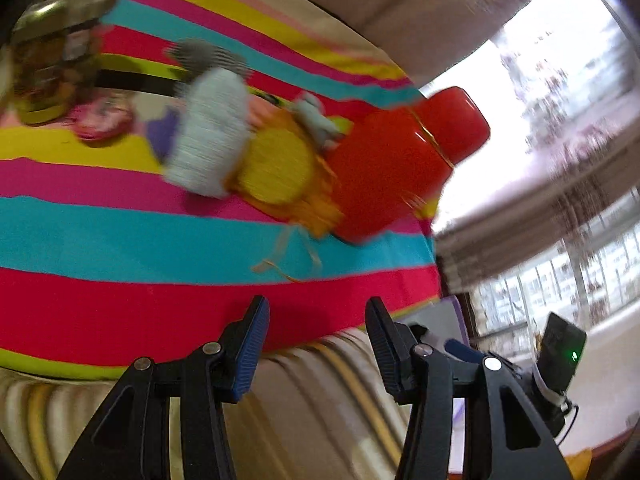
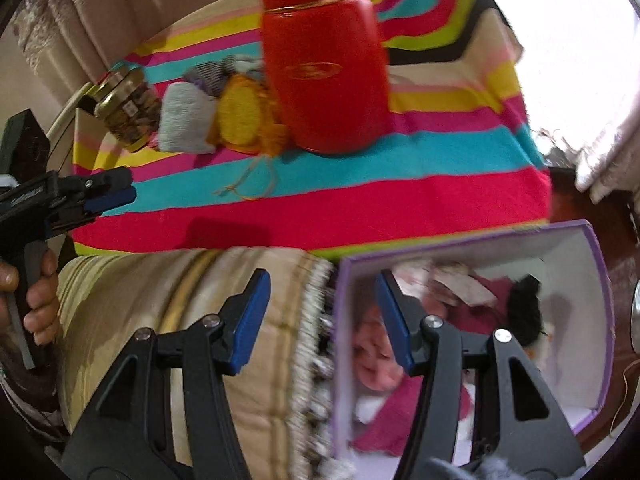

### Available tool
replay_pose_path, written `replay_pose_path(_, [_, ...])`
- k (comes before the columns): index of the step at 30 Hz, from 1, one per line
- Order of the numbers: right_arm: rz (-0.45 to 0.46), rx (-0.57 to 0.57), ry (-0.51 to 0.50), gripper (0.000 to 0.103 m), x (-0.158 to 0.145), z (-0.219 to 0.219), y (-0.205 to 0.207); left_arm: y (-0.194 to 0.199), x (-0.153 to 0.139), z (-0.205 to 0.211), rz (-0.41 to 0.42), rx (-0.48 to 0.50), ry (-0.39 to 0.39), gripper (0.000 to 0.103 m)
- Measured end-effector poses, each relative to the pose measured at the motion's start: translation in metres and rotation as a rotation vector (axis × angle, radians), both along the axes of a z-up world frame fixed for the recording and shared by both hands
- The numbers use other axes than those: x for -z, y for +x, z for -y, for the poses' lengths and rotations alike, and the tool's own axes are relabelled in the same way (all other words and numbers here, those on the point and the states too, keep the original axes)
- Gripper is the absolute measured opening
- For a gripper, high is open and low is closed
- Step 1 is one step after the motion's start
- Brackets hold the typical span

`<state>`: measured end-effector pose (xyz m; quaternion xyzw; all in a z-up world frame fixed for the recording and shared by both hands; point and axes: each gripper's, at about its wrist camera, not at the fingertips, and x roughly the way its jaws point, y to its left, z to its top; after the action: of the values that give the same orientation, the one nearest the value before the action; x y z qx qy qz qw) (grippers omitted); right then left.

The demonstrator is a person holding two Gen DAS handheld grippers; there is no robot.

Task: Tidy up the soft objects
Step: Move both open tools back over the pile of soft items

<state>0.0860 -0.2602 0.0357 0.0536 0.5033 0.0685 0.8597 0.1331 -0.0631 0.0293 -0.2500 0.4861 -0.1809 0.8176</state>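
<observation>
**Sorting soft things: box part-filled, cluster still waiting**

Judging by the purple-rimmed box (image 2: 600, 300), which already holds pink and dark plush, the job is partly done. A white pouch (image 1: 208, 136), yellow pad (image 1: 280, 168) and grey bits remain on the striped cloth (image 1: 120, 232), touching the red flask (image 1: 392, 168). Left claw (image 1: 316, 340) and right claw (image 2: 324, 312) both gape empty. The near cloth edge is clear; the flask and jar (image 2: 124, 108) crowd the cluster.
</observation>
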Motion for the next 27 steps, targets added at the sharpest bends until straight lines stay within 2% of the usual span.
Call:
replay_pose_path(6, [0.026, -0.038, 0.001, 0.06, -0.002, -0.036, 0.022, 0.014, 0.006, -0.061, -0.004, -0.169, 0.025, 0.051])
replay_pose_path(12, [0.061, -0.063, 0.009, 0.063, -0.006, -0.067, 0.045, 0.034, 0.011, -0.106, 0.023, -0.331, 0.1, 0.054])
replay_pose_path(14, [0.07, -0.076, 0.012, 0.064, -0.007, -0.078, 0.054, 0.04, 0.013, -0.112, 0.042, -0.358, 0.133, 0.062])
replay_pose_path(19, [0.108, -0.08, 0.021, 0.071, -0.011, -0.105, 0.078, 0.066, 0.023, -0.122, 0.082, -0.4, 0.219, 0.073])
replay_pose_path(23, [0.148, -0.076, 0.026, 0.074, -0.014, -0.129, 0.095, 0.094, 0.035, -0.121, 0.076, -0.403, 0.264, 0.079])
replay_pose_path(27, [0.155, -0.086, 0.017, 0.076, -0.012, -0.152, 0.115, 0.122, 0.052, -0.124, 0.044, -0.427, 0.314, 0.08])
